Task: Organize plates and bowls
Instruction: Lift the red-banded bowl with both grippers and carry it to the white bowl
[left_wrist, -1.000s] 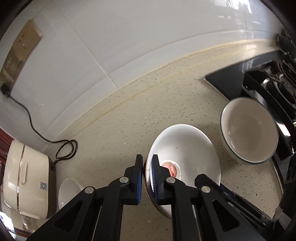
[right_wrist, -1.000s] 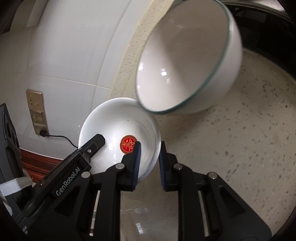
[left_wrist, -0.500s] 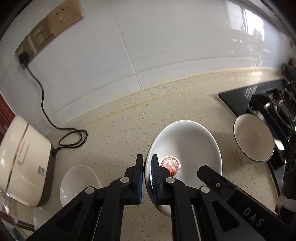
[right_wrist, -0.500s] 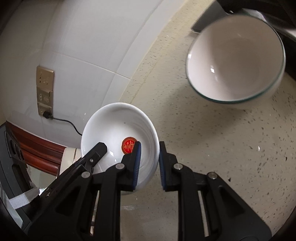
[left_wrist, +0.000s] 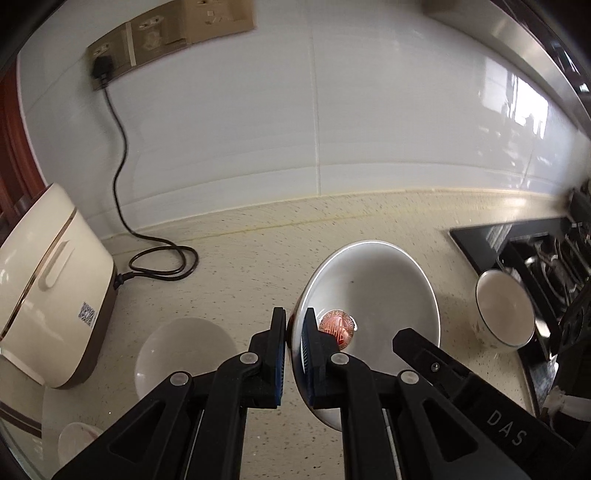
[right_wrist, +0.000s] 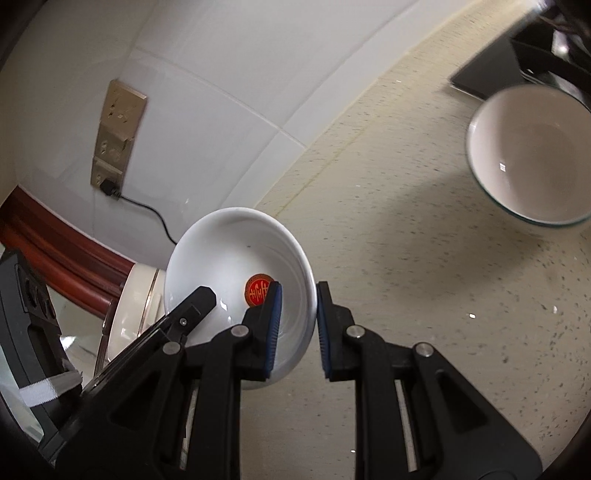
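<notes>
A white bowl with a red emblem (left_wrist: 369, 295) is held above the speckled counter (left_wrist: 240, 266). My left gripper (left_wrist: 293, 343) is shut on its near rim. My right gripper (right_wrist: 297, 325) is shut on the opposite rim of the same bowl (right_wrist: 236, 258). The right gripper's finger (left_wrist: 436, 362) shows over the bowl in the left wrist view. A green-rimmed white bowl (left_wrist: 504, 308) stands on the counter by the stove; it also shows in the right wrist view (right_wrist: 532, 155). A plain white bowl (left_wrist: 184, 354) sits at the left.
A cream appliance (left_wrist: 48, 288) with a black cord (left_wrist: 122, 177) stands at the left by the tiled wall. A black stove (left_wrist: 535, 251) lies at the right. A small white dish (left_wrist: 79, 441) sits near the lower left edge.
Both grippers have carried the emblem bowl leftward and up, away from the green-rimmed bowl, which now looks smaller and farther right. The plain white bowl and appliance have come further into view.
</notes>
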